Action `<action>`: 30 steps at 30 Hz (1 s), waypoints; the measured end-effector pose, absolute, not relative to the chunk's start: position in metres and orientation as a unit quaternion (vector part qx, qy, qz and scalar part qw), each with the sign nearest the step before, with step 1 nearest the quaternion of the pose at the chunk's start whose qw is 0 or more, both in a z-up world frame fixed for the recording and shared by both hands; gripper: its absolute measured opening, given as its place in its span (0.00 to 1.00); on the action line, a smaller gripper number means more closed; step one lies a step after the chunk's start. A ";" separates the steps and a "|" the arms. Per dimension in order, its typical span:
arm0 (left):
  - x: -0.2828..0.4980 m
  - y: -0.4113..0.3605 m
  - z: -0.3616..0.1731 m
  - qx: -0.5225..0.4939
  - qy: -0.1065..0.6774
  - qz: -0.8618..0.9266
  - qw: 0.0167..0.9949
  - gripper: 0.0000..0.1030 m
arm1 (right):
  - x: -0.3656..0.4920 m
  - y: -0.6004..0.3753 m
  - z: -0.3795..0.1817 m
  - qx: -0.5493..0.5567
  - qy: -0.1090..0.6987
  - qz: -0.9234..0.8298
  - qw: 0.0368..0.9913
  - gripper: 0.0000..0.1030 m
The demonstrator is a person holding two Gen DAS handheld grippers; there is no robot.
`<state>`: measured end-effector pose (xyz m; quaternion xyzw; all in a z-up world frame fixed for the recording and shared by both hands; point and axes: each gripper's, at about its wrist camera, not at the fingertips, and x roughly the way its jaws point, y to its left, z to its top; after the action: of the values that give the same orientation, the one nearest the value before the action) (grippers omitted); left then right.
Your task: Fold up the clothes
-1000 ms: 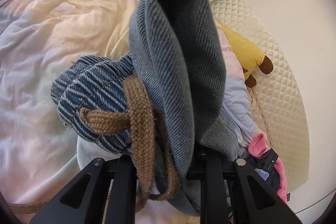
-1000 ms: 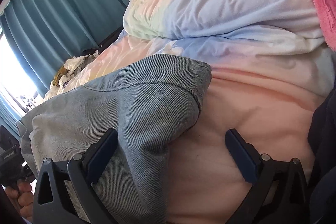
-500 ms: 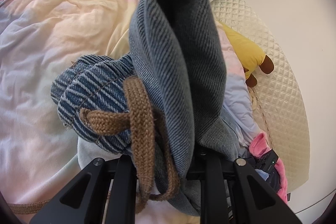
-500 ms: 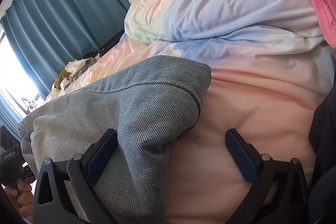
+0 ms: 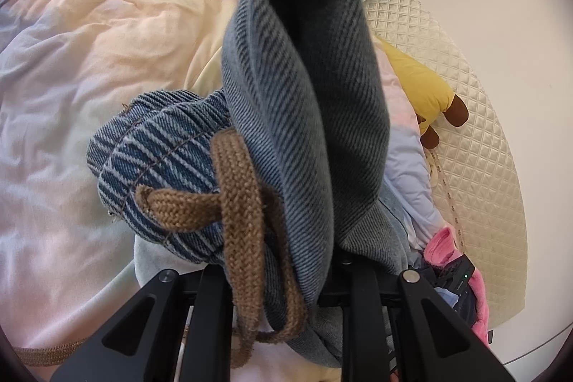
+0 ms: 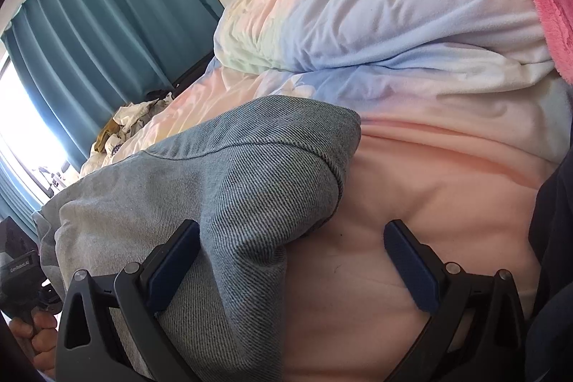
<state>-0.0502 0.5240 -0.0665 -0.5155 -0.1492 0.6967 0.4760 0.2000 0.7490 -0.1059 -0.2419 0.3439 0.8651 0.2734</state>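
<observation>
A pastel duvet fills the left of the left wrist view. At centre, the left gripper is nearly closed, clamped on a bunch of denim jeans, which stand up in a tall fold over the fingers. A brown woven cord loops across the striped denim. To the right lie a yellow plush toy, a quilted headboard and a pink cloth.

In the right wrist view, teal curtains hang at left. The jeans lie on the duvet, draped over the left finger of the right gripper. Its jaws stand wide apart, gripping nothing. No containers show.
</observation>
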 end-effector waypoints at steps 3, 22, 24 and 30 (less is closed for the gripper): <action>-0.050 0.521 -0.067 -0.516 -0.149 0.697 0.475 0.19 | 0.200 0.750 -0.107 -0.242 0.344 0.866 0.271 1.00; -0.036 0.511 -0.052 -0.513 -0.053 0.710 0.479 0.41 | 0.190 0.752 -0.094 -0.276 0.339 0.855 0.279 1.00; -0.033 0.504 -0.044 -0.501 -0.026 0.722 0.476 0.43 | 0.189 0.744 -0.086 -0.284 0.314 0.857 0.294 1.00; -0.015 0.464 -0.024 -0.471 0.020 0.751 0.463 0.45 | 0.189 0.717 -0.059 -0.307 0.244 0.865 0.314 1.00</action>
<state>-0.0151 0.4636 -0.0235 -0.4708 0.0198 0.7509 0.4627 0.1887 0.7169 -0.0588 -0.3067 0.2438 0.8650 0.3135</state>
